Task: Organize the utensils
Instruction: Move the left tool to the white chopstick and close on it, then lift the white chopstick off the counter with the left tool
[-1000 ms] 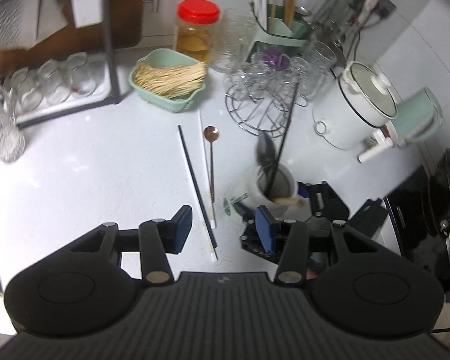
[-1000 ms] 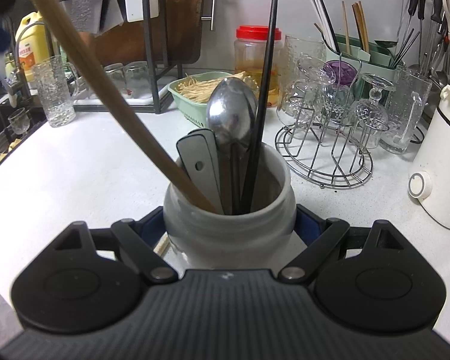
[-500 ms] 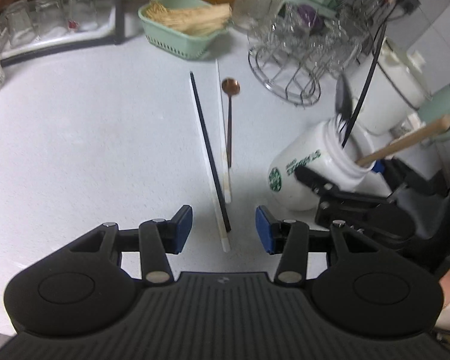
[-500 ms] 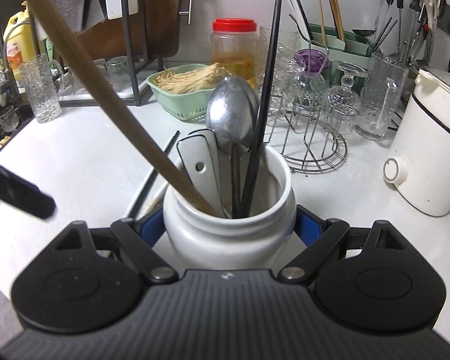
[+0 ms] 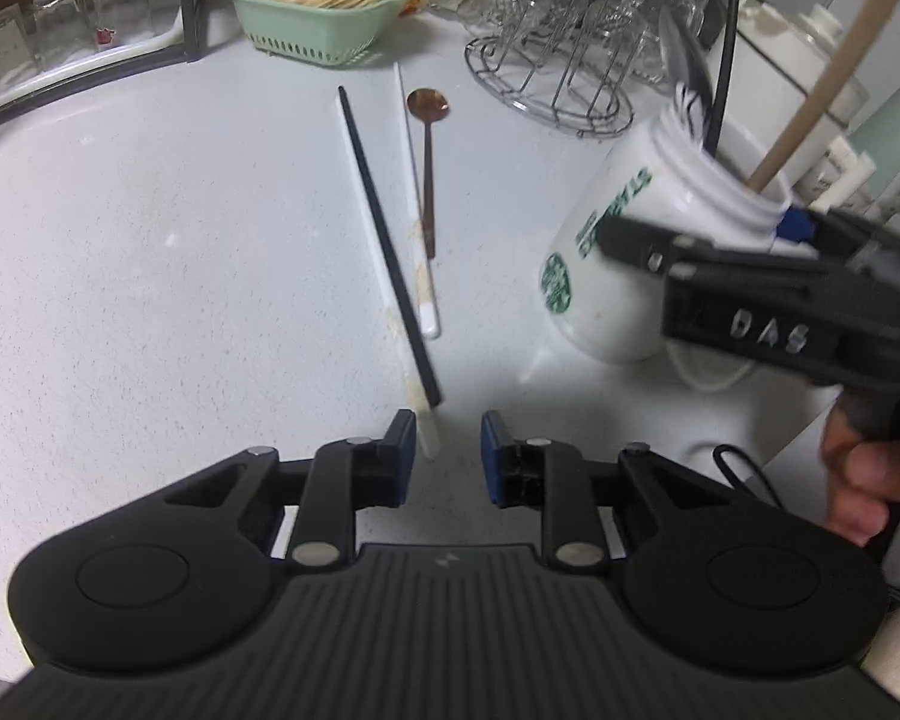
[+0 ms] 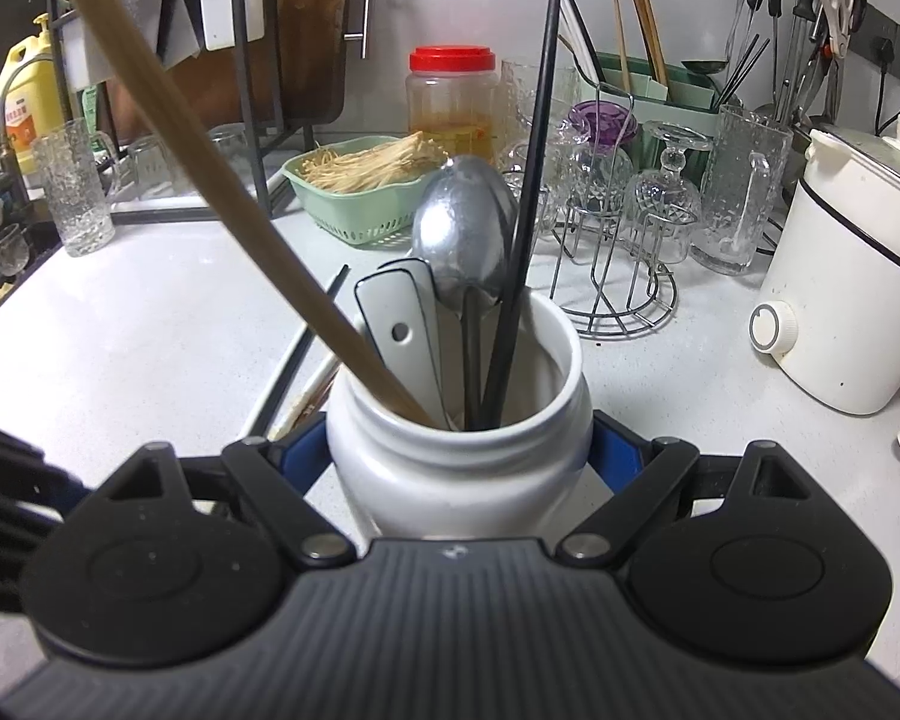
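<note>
Currently on the pale speckled counter [image 5: 150, 276], three loose utensils lie side by side, long axes running away from the left gripper [image 5: 448, 450] toward the green basket [image 5: 318, 18]:

- Black chopstick [image 5: 384, 246]: thin, matte, straight; its near end stops just ahead of the blue pads, a little left of the gap's centre.
- White chopstick [image 5: 417, 204]: glossy, stained in places. A white tip also reaches in beside the left pad; whether that belongs to a second white stick under the black one is hard to tell.
- Copper spoon [image 5: 428, 120]: small round bowl at the far end, slim stem, farthest from the jaws.

Left gripper: pointing steeply down at the near ends, jaws narrowing, closing with nothing yet pressed between the pads. The sticks lie nearly in line with the fingers, so the pads would meet them across their width at the tip. This hand is plainly the nearer one.

Right gripper [image 6: 459, 450]: jaws spread wide around a white ceramic jar [image 6: 456, 462] with green lettering, gripping it below the shoulder, tilted toward the left gripper and just right of the loose pieces. Contents: wooden handle [image 6: 210, 180], steel spoon [image 6: 465, 234], white flat handle [image 6: 399, 330], black chopstick upright.

Likely step: picking up the chopsticks for the jar.
</note>
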Tool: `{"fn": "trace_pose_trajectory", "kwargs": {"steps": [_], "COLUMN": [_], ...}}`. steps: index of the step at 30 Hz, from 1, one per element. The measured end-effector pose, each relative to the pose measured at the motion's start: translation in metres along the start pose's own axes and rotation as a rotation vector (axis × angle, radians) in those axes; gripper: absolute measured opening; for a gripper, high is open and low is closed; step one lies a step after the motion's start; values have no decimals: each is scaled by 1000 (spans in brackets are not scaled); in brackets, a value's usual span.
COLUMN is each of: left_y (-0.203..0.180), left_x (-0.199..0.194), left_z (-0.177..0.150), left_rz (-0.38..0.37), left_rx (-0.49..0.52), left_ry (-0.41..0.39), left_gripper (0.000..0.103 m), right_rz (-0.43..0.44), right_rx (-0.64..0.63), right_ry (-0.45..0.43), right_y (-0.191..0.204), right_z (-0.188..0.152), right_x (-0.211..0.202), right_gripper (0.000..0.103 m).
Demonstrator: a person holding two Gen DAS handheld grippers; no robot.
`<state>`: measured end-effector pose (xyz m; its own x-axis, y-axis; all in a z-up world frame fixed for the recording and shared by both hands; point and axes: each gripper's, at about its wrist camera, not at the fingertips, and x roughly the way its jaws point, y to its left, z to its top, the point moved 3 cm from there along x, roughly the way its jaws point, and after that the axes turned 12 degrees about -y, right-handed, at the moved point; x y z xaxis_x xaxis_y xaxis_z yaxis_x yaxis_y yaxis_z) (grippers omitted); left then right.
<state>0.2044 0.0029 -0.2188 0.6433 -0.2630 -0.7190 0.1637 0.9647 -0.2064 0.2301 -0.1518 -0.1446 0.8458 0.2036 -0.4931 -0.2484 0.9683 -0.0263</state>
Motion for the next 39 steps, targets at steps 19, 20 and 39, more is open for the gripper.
{"fn": "trace_pose_trajectory", "kwargs": {"steps": [19,20,39], "left_y": [10,11,8], "left_x": [9,8,-45], "left_z": [-4,-3,-39], "left_rz": [66,69,84], "left_rx": [-23,-24,-96], "left_ry": [-21,-19,32], "left_gripper": [9,9,8], "right_rz": [46,47,55], "right_rx": [-26,-25,-21], "right_ry": [-25,-25,15], "right_y": [6,6,8], "right_z": [3,4,7], "right_x": [7,8,11], "right_gripper": [91,91,91]}}
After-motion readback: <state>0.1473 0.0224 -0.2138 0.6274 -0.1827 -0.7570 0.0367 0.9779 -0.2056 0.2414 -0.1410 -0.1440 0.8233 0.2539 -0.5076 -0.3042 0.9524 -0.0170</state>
